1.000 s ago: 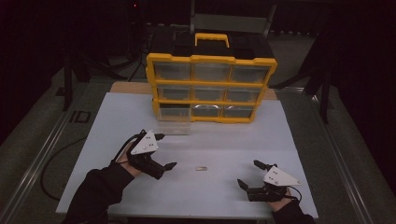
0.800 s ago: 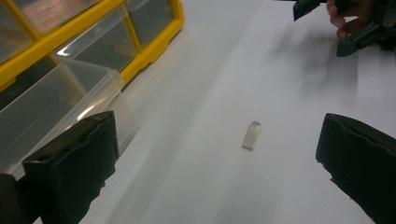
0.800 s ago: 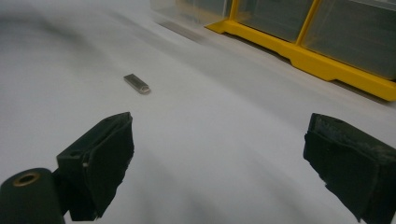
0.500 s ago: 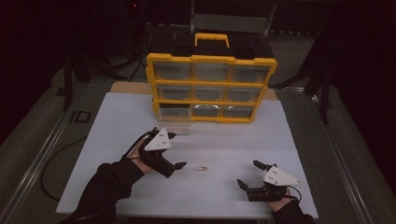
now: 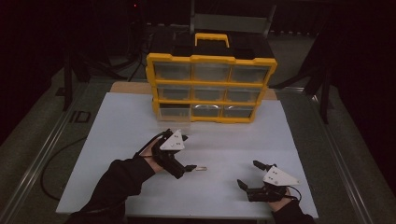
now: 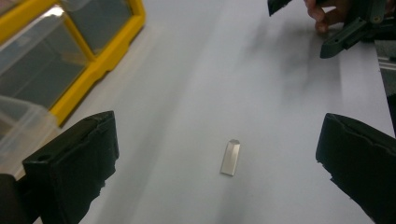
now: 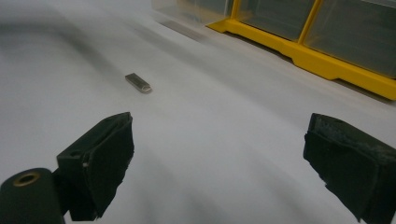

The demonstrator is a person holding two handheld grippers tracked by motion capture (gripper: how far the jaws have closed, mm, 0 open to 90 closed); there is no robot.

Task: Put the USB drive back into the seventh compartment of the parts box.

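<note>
A small flat metal piece [image 5: 201,168] lies on the white table top [image 5: 121,121]. My left gripper [image 5: 187,156] is open just left of it, its lower jaw tip almost at the piece. In the left gripper view the piece [image 6: 230,157] lies on the table between and slightly ahead of the wide-apart jaws of the gripper [image 6: 218,135]. My right gripper [image 5: 247,174] rests open near the front right edge, holding nothing. From the right gripper [image 7: 219,130] the piece [image 7: 138,83] lies farther off to the left.
A yellow organizer [image 5: 210,88] with clear drawers stands at the back of the table; its bottom left drawer [image 5: 173,112] is pulled out a little. The right gripper [image 6: 345,23] and fingers of a hand appear at the top right of the left gripper view.
My left gripper has moved right and forward across the table until it reached the metal piece. The right gripper and the piece have stayed put.
</note>
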